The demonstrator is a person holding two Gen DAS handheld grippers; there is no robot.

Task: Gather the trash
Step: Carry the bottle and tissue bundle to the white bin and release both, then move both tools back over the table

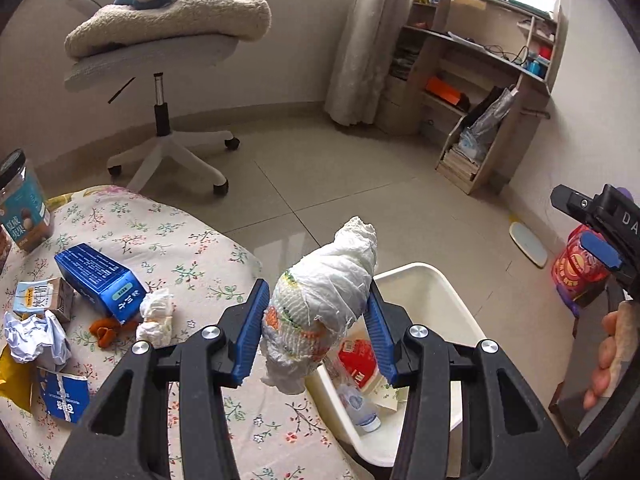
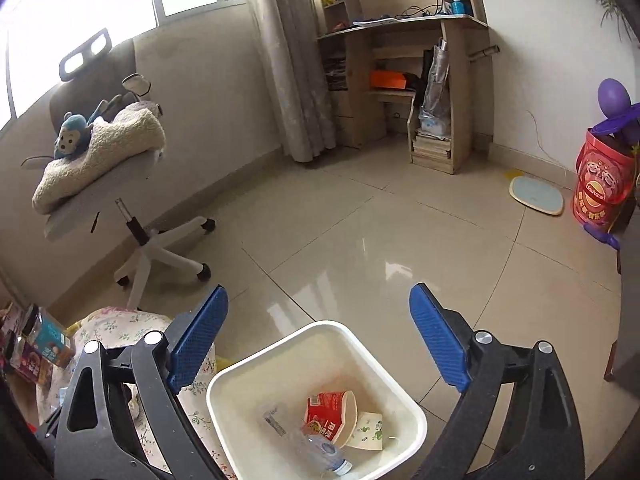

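Above bin (image 1: 448,280), wad (image 1: 324,304) between left tongs (image 1: 316,328).

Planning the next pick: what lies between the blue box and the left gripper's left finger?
In the left wrist view, a crumpled white tissue lies on the floral cloth between blue box and finger.

Pale, glossy floor tiles (image 2: 360,240) reflect daylight from a wide window (image 2: 80,12) set in a plain off-white wall (image 2: 208,92). A grey swivel chair (image 2: 132,216) on a white five-star base stands near that wall, its seat piled with a fleecy cream cushion (image 2: 100,152) and a blue monkey plush (image 2: 74,130). A long greyish curtain (image 2: 296,64) hangs beside a wooden desk with shelves (image 2: 400,60) (cluttered with cables, books and small items). Against the right wall rest a flat bathroom scale (image 2: 536,196) and a red drum-shaped container (image 2: 600,188).
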